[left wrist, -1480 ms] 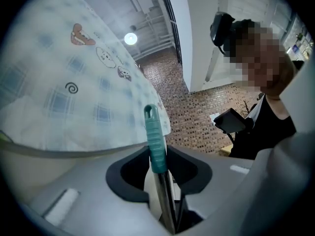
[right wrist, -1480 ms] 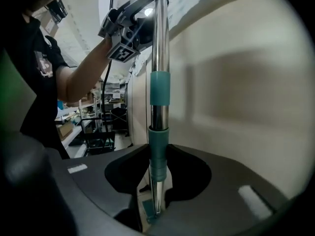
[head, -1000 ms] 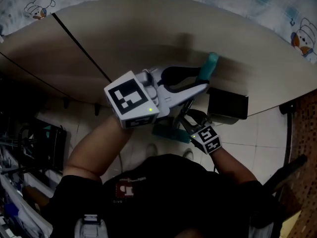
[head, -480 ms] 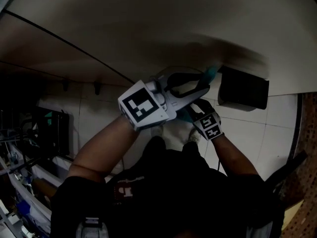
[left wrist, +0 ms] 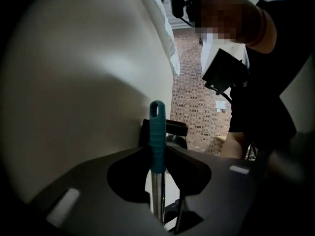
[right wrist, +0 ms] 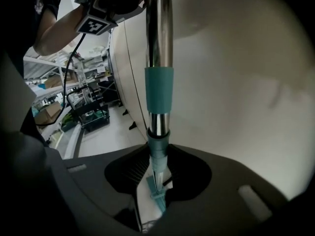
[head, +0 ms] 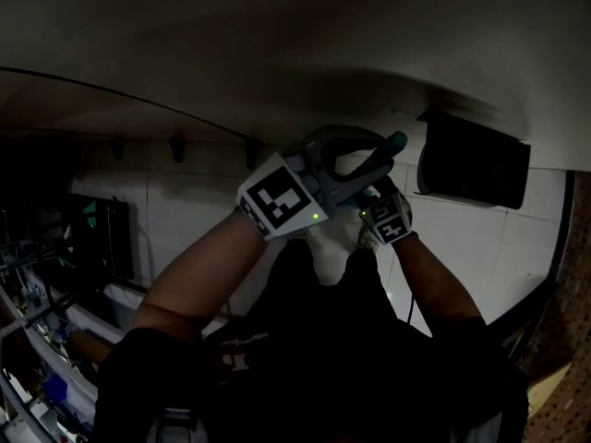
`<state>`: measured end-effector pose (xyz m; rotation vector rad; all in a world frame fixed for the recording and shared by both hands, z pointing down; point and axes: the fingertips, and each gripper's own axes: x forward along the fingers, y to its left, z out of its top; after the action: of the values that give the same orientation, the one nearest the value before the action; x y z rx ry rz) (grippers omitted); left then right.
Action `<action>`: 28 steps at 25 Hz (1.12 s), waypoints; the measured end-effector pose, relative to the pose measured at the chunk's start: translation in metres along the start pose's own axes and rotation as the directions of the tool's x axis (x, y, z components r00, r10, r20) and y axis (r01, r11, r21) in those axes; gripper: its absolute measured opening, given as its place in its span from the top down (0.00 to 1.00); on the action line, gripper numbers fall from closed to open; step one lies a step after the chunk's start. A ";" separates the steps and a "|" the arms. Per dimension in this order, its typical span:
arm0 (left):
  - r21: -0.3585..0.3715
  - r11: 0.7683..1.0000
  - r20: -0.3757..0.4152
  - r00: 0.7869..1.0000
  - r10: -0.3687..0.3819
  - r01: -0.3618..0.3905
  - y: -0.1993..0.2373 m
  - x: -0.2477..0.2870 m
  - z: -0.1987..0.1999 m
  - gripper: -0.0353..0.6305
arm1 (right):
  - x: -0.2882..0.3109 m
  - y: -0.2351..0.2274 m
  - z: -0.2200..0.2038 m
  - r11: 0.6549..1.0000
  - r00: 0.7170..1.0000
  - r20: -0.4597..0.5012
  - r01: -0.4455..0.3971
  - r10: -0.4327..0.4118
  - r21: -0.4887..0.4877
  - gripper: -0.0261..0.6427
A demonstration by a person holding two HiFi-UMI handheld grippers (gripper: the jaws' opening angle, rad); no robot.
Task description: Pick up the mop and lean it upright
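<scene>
The mop stands nearly upright beside the pale table edge [head: 277, 81]. Its teal grip end [left wrist: 157, 132], with a hanging hole, pokes out past my left gripper [left wrist: 157, 156], which is shut on the handle just where teal meets chrome. In the head view the grip tip [head: 395, 142] shows beyond the left gripper [head: 367, 169]. Lower on the pole, my right gripper [right wrist: 158, 154] is shut on a teal collar of the chrome pole [right wrist: 158, 28]. The teal mop head [right wrist: 157, 194] hangs below it over the floor. The right gripper's marker cube [head: 388, 227] sits just under the left one.
A black box [head: 473, 169] hangs under the table edge right of the handle. White floor tiles [head: 480, 247] lie below. Shelving and carts [head: 55, 257] crowd the left side. A brick wall [left wrist: 197, 107] and a person's arm [left wrist: 266, 92] show past the left gripper.
Both grippers and the mop handle have risen closer to the table edge and the black box. The patterned cloth has left the head view. The teal mop head under the left gripper no longer shows.
</scene>
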<state>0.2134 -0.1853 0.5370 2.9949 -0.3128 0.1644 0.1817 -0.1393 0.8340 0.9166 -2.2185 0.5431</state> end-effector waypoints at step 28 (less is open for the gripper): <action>-0.030 1.000 -0.092 0.996 -0.010 0.007 0.019 0.070 -0.049 0.80 | 0.018 -0.044 -0.045 0.986 0.998 -0.015 0.057 -0.055 0.160 0.77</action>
<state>0.2727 -0.2108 0.5963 2.9473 -0.2900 0.2929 0.2238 -0.1508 0.8829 1.0529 -2.1567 0.7058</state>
